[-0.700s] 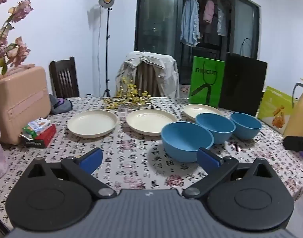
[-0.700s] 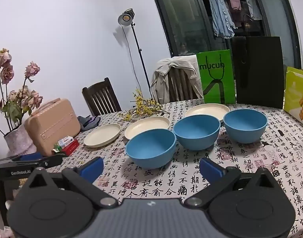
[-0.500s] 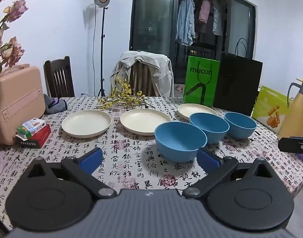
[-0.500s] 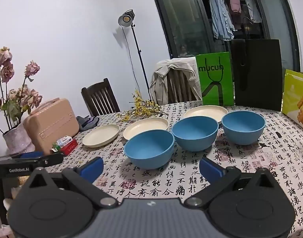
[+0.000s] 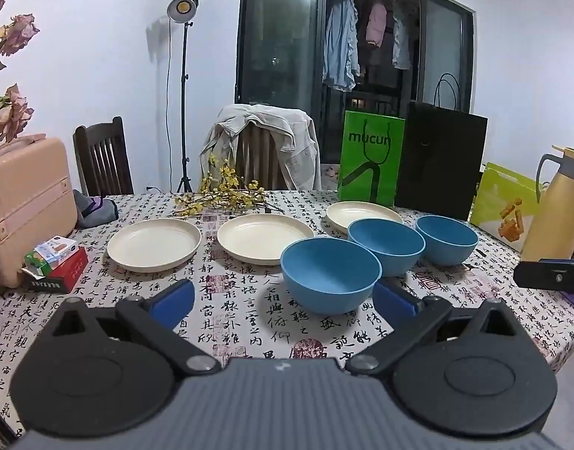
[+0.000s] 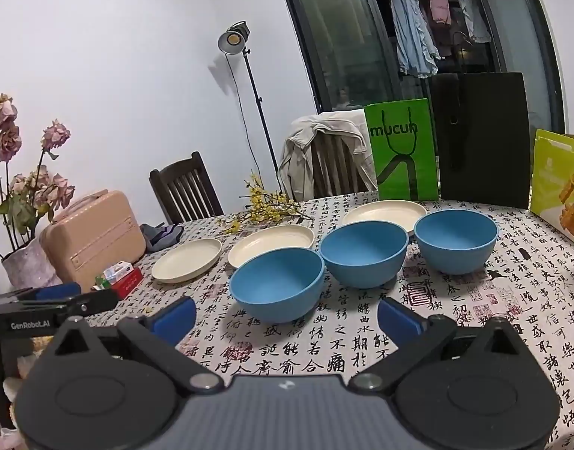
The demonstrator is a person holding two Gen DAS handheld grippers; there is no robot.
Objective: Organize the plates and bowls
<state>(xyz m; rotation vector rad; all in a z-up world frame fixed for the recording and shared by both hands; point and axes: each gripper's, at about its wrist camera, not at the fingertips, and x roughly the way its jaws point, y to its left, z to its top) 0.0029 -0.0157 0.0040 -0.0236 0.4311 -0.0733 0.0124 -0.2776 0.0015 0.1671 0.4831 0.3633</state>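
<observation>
Three blue bowls stand in a row on the patterned tablecloth: near (image 5: 330, 273), middle (image 5: 386, 242), far (image 5: 446, 236). Behind them lie three cream plates: left (image 5: 154, 238), middle (image 5: 264, 236), right (image 5: 362, 213). My left gripper (image 5: 283, 300) hovers open just short of the near bowl, nothing between its blue pads. In the right wrist view the same bowls (image 6: 277, 281) (image 6: 364, 251) (image 6: 456, 238) and plates (image 6: 187, 258) (image 6: 270, 242) (image 6: 384, 212) appear. My right gripper (image 6: 286, 317) is open in front of the near bowl, holding nothing.
A pink case (image 5: 24, 202), a red box with a small carton (image 5: 56, 266) and a vase of dried flowers (image 6: 28, 266) sit at the left. Yellow sprigs (image 5: 227, 195), green (image 5: 371, 161), black (image 5: 441, 165) and yellow-green (image 5: 506, 206) bags line the back. A thermos jug (image 5: 559, 206) stands at the right.
In the left wrist view the bowls and plates have drifted a little to the left. The right wrist view is almost the same. Both grippers stay open and nothing was touched.
</observation>
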